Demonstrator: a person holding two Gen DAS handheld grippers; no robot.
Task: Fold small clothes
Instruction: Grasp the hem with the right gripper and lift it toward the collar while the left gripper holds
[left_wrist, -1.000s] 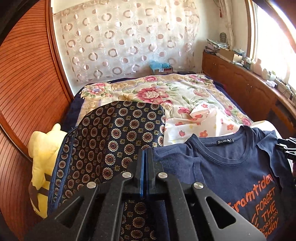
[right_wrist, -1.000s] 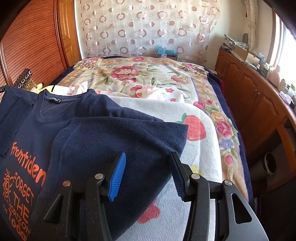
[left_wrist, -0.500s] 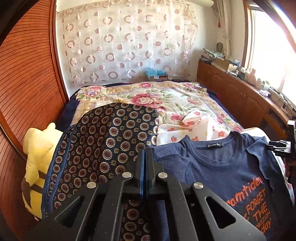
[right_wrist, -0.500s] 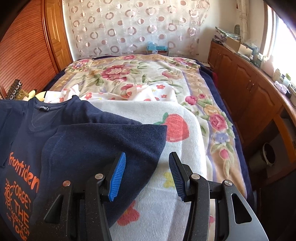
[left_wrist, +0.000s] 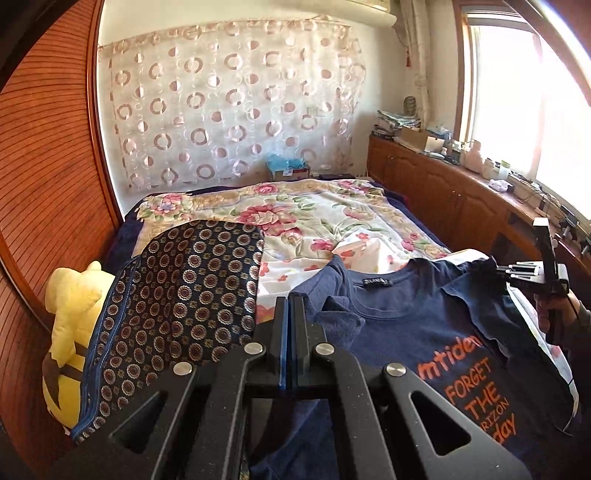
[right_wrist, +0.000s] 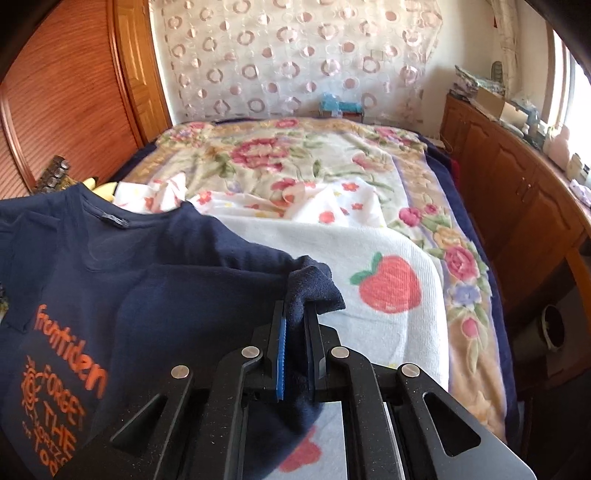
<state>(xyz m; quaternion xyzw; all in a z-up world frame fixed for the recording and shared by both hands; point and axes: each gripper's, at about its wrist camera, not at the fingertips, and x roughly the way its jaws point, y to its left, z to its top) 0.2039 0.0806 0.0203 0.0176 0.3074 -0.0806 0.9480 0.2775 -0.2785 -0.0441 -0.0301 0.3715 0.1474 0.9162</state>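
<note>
Cushion (left_wrist: 177, 306) and plush toy (left_wrist: 70, 332) just beside navy T-shirt (left_wrist: 424, 325).

The navy T-shirt (left_wrist: 424, 317) runs off the bottom edge in both wrist views, its orange lettering (right_wrist: 70, 373) is partly covered by its folded-over sleeve, its neck label (left_wrist: 376, 282) is too small to read, and the windowsill clutter (left_wrist: 491, 173) is too washed out to identify.

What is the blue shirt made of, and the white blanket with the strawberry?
The blue shirt looks like soft knit cotton: matte, slightly fuzzy, bunching limply where it is pinched. The strawberry blanket looks like towelling or a ribbed weave, with fine lines across its matte surface. Neither fibre is certain.
</note>
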